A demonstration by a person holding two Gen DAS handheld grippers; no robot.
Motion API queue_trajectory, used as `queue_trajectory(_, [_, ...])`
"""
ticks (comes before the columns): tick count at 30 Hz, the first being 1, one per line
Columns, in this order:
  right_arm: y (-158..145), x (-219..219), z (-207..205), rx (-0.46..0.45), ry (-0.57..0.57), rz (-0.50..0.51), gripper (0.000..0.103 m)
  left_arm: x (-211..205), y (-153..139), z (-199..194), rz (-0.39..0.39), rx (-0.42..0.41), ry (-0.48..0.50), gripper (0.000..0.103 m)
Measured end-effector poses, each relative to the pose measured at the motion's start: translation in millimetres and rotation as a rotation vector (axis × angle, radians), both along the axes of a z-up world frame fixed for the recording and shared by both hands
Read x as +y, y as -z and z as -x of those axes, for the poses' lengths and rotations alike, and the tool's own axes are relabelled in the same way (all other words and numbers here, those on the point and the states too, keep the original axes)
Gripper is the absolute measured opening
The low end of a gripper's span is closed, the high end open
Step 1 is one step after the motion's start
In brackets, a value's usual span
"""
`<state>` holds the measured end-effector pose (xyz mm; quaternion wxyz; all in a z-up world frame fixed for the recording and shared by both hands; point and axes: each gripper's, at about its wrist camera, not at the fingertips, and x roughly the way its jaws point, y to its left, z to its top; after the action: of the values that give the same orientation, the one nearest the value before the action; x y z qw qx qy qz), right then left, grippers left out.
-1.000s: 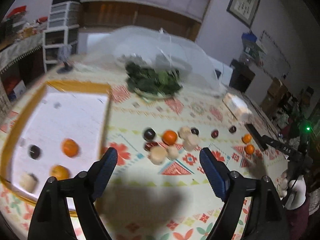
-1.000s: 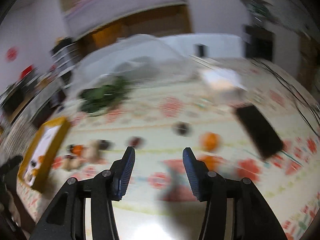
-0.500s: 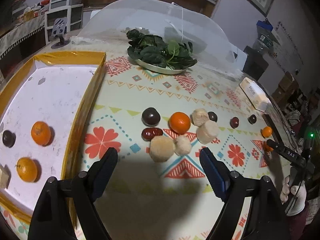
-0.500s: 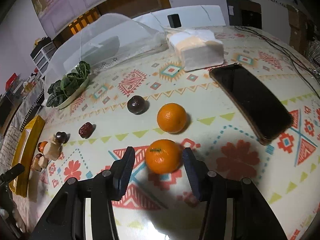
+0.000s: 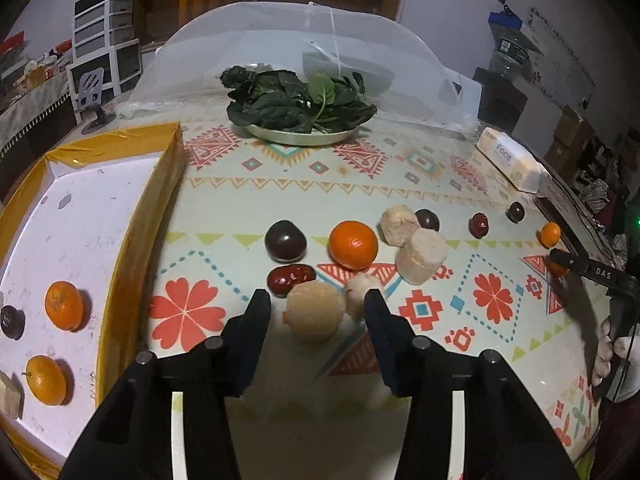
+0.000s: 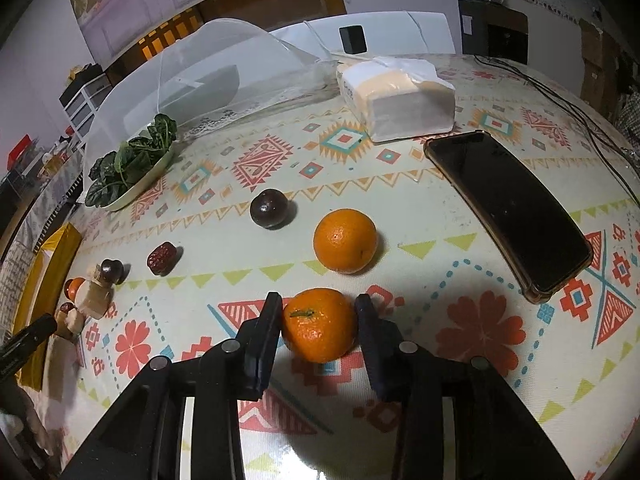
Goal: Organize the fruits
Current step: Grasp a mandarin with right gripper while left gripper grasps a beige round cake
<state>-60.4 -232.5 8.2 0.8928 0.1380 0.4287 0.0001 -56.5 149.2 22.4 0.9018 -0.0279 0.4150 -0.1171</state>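
Note:
My left gripper (image 5: 318, 300) is open, its fingers either side of a pale peeled fruit piece (image 5: 315, 310) on the patterned tablecloth. Around it lie a red date (image 5: 290, 278), a dark plum (image 5: 285, 240), an orange (image 5: 353, 244) and more pale pieces (image 5: 421, 255). The yellow-rimmed white tray (image 5: 132, 216) at left holds two oranges (image 5: 64, 305), a dark plum (image 5: 11, 322) and a pale piece. My right gripper (image 6: 318, 306) is open around an orange (image 6: 319, 324), jaws close to its sides. A second orange (image 6: 345, 240) and a dark plum (image 6: 269, 208) lie beyond.
A plate of spinach (image 5: 300, 106) stands in front of a mesh food cover (image 5: 304, 44). A tissue pack (image 6: 394, 98) and a black phone (image 6: 508, 208) lie at right, with cables behind. A red date (image 6: 161, 257) lies left of the right gripper.
Both grippers moved forward and down. The left one came around the pale piece and narrowed. The right one came around the near orange.

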Motion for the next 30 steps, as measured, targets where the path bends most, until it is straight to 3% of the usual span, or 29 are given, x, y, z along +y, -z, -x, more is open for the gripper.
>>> queue_trajectory(7, [0,0,1,0.000,0.002,-0.002,0.040,-3,9,-19,-0.006,0.028,-0.016,0.049])
queue_trajectory(9, [0,0,1,0.000,0.004,-0.007,0.040,-5,7,-19,-0.015,0.034,-0.018,0.040])
queue_trajectory(10, [0,0,1,0.001,0.004,-0.010,0.040,-6,6,-17,-0.009,0.035,-0.005,0.031])
queue_trajectory(14, [0,0,2,0.000,0.004,-0.011,0.040,-11,5,2,-0.035,0.044,0.040,0.030])
queue_trajectory(18, [0,1,2,-0.001,0.003,-0.012,0.040,-6,4,23,0.015,0.066,0.091,0.030])
queue_trajectory(19, [0,0,2,-0.001,0.001,-0.012,0.040,-4,3,27,0.025,0.066,0.095,0.034])
queue_trajectory(22, [0,0,3,0.001,-0.003,-0.014,0.040,2,0,38,0.043,0.047,0.112,0.058])
queue_trajectory(26, [0,-1,4,0.003,-0.006,-0.022,0.040,-1,-4,51,-0.003,-0.002,0.164,0.067])
queue_trajectory(30, [-1,0,5,0.002,0.001,-0.020,0.040,-9,-1,45,-0.033,0.004,0.168,0.069])
